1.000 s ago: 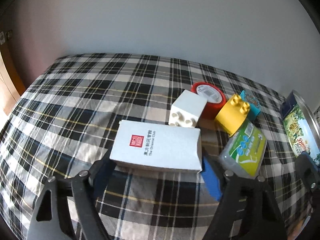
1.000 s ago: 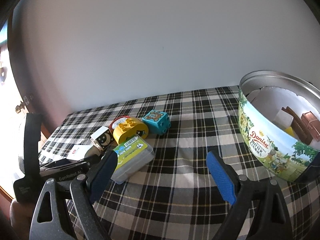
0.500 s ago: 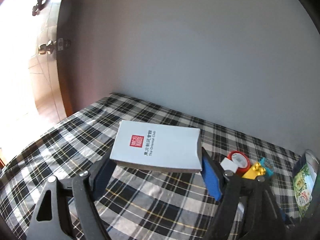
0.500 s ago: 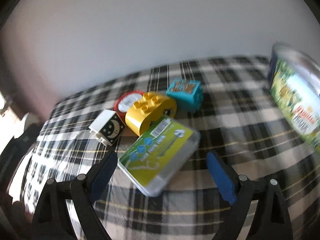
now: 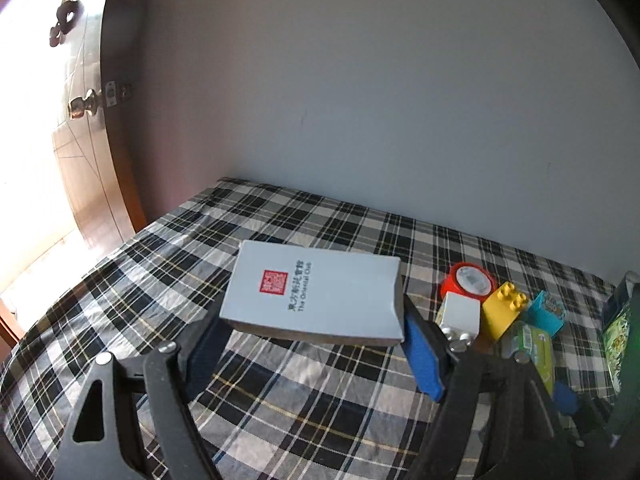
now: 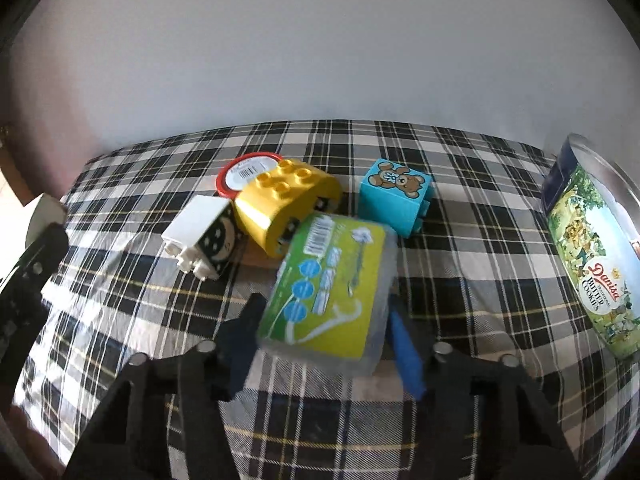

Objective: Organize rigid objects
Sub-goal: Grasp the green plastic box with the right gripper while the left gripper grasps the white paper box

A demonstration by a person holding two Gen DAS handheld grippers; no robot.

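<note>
My left gripper (image 5: 312,320) is shut on a flat white box with a red stamp (image 5: 316,292) and holds it in the air above the plaid cloth (image 5: 280,392). The jaws of my right gripper (image 6: 324,308) are closing, their blue pads against both long sides of a clear case with a green and yellow label (image 6: 328,280). Just behind that case lie a yellow brick (image 6: 284,200), a white brick with a moon face (image 6: 204,236), a red-rimmed lid (image 6: 244,172) and a teal bear brick (image 6: 396,196).
A round butter cookie tin (image 6: 592,264) stands at the right edge of the cloth. A plain wall runs along the far side of the surface. A wooden door with a knob (image 5: 84,108) is at the left. My left gripper's black frame (image 6: 32,272) sits at the left edge.
My left gripper lifted the white box off the cloth and tilted up. My right gripper swung left and down over the clear case, and its jaws narrowed around it.
</note>
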